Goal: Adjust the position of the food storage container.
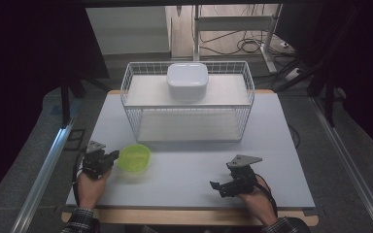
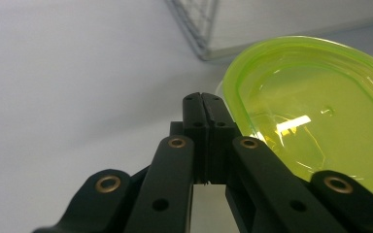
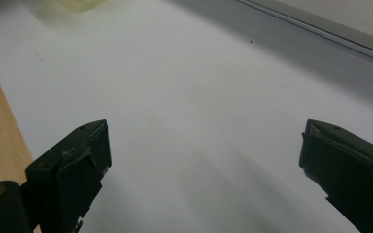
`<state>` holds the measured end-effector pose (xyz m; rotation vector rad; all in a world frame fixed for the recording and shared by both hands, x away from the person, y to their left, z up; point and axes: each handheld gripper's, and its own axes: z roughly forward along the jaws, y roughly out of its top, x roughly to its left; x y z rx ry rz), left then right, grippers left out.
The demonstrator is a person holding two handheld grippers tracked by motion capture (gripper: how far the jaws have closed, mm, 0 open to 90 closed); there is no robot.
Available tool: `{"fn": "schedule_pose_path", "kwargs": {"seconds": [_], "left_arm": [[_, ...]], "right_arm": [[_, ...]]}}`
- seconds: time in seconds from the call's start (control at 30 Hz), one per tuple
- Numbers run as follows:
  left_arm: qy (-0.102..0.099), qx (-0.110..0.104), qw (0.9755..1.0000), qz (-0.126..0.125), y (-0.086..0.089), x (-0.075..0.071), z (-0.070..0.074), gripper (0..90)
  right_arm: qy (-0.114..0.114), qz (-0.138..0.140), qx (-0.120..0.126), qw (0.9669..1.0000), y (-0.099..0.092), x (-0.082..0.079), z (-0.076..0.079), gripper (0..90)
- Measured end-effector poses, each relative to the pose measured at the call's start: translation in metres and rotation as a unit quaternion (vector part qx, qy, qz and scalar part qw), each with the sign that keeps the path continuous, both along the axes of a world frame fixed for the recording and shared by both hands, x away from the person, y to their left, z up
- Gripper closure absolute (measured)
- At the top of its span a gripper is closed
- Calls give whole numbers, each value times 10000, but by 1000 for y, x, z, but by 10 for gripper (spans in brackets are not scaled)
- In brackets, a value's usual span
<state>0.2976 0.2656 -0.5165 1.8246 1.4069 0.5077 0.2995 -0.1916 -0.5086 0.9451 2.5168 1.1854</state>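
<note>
Left gripper [image 1: 108,159]: nearest the camera at the near left of the worktop, held in the person's left hand [image 1: 91,187]; its jaws are pressed together with nothing between them, and their tips sit just beside the near-left rim of the green lid.
Left gripper view: the closed jaw tips of the left gripper [image 2: 201,99] point past the left edge of the green lid [image 2: 315,111], close to its rim; whether they touch it I cannot tell.
Green lid [image 1: 134,157]: lies flat on the worktop, just in front of the wire basket's near-left corner and right of the left gripper.
Right gripper [image 1: 217,188]: at the near right of the worktop, well apart from the green lid, held in the person's right hand [image 1: 258,198]; it points left toward the lid's side.
Right gripper view: the jaws of the right gripper [image 3: 204,160] stand wide apart over bare worktop, holding nothing.
Wire basket [image 1: 188,102]: white, set at the far middle of the worktop, behind the green lid.
White box [image 1: 187,80]: rounded, resting on the upper shelf of the wire basket, far behind the green lid.
Worktop [image 1: 194,170]: pale surface with a wooden near edge.
</note>
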Motion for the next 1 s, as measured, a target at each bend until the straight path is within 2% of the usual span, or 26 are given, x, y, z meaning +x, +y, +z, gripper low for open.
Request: {"fn": "schedule_pose_path", "kwargs": {"seconds": [0.23,0.37,0.47,0.6,0.63,0.7,0.83,1.0], "left_arm": [[130,-248,9989,-380,-26,-1,1,894],[144,-222,9975,-655,-43,-1,2,894],[152,-228,9972,-691,-43,-1,2,894],[283,-155,9974,-643,-34,0,-3,893],[404,-150,9965,-712,-33,1,-6,893],[507,-114,9951,-844,-34,2,-10,892],[503,-2,9922,-1138,-44,3,-11,892],[557,-84,9888,-1379,-52,5,-14,892]], "right_arm": [[32,8,-16,10000,1,0,-1,50],[64,23,-19,10000,1,0,-1,49],[58,24,-27,10000,1,0,-1,49],[47,16,-9,10000,0,0,-1,49],[47,16,-7,10000,0,0,-1,49],[46,20,-17,10000,0,0,-1,49],[36,30,-40,10000,1,0,-1,49],[38,27,-43,10000,1,0,-1,49]]}}
